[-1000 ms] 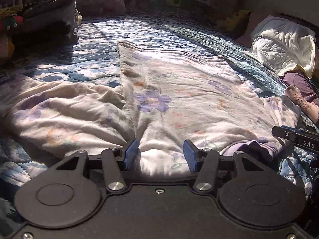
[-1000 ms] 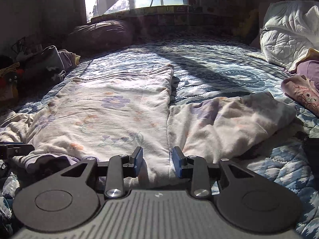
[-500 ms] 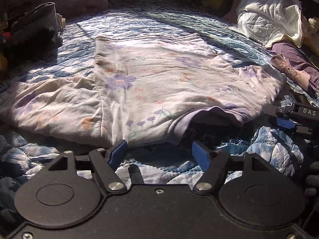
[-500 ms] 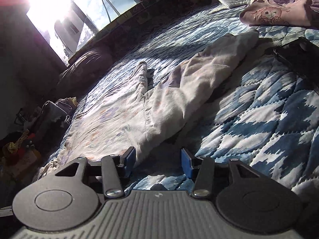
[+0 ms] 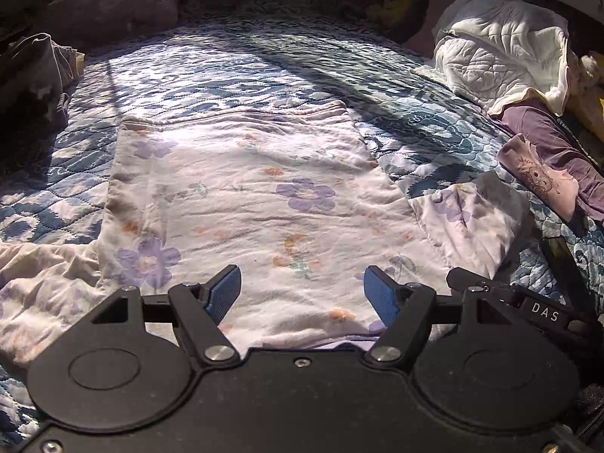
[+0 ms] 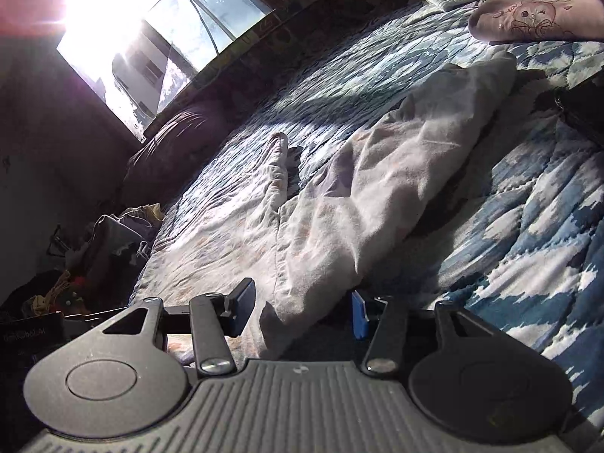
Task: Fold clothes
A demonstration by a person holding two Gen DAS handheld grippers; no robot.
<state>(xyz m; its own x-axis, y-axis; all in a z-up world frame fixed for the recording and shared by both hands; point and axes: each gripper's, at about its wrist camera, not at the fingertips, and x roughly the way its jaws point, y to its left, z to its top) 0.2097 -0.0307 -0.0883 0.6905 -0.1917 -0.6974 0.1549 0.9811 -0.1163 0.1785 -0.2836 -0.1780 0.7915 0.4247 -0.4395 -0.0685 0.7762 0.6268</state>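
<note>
A white floral garment (image 5: pixel 264 196) lies spread flat on the blue quilted bed (image 5: pixel 234 68), one sleeve (image 5: pixel 468 222) out to the right and another bunched at the left. My left gripper (image 5: pixel 304 298) hovers open over the near hem with nothing between its fingers. The right gripper's body (image 5: pixel 528 305) shows just to its right. In the right wrist view, which is rolled to one side, the right gripper (image 6: pixel 300 311) is open at the near edge of the garment (image 6: pixel 339 207). A fold of cloth lies loosely between its fingers and is not pinched.
A white quilted blanket (image 5: pixel 502 56), a purple garment (image 5: pixel 551 147) and a folded pink garment with a cartoon print (image 5: pixel 536 177) lie at the right. A dark pillow (image 5: pixel 113 3) and a clothes pile (image 5: pixel 34 71) sit at the far left. The window (image 6: pixel 170 41) glares.
Both grippers have opened wider than one second ago. The left one has moved forward over the garment's hem. The right one has rolled sideways and dropped low beside the right sleeve.
</note>
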